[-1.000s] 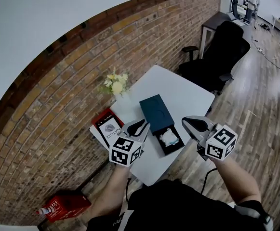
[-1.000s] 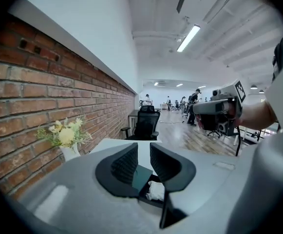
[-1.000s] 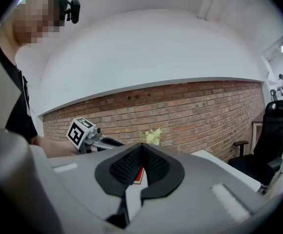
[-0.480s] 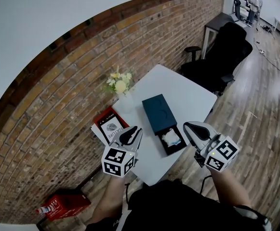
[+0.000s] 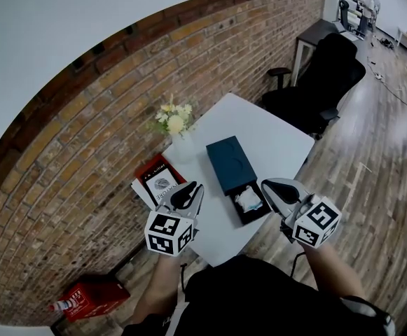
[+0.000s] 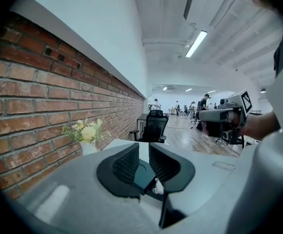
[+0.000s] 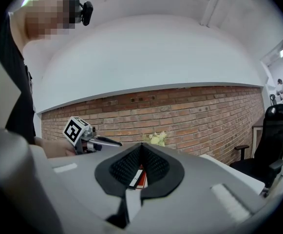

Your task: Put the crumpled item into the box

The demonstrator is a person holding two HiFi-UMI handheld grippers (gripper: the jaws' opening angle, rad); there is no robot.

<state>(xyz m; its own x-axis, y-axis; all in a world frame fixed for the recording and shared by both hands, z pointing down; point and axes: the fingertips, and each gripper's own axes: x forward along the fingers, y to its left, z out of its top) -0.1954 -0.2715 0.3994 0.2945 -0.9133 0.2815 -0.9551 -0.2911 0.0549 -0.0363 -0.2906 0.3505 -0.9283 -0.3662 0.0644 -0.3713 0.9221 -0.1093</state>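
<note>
White crumpled wad (image 5: 247, 200), frame centre, lay in box (image 5: 228, 164); likely light, soft, pinchable at any fold. Left gripper (image 5: 188, 192) was closing down empty, jaws almost together. Right gripper (image 5: 269, 186) sat closed, empty.

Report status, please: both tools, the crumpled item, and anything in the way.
Left tool shut, empty; right tool shut, empty. Crumpled item lying inside the open box. Nothing between tools and box.
</note>
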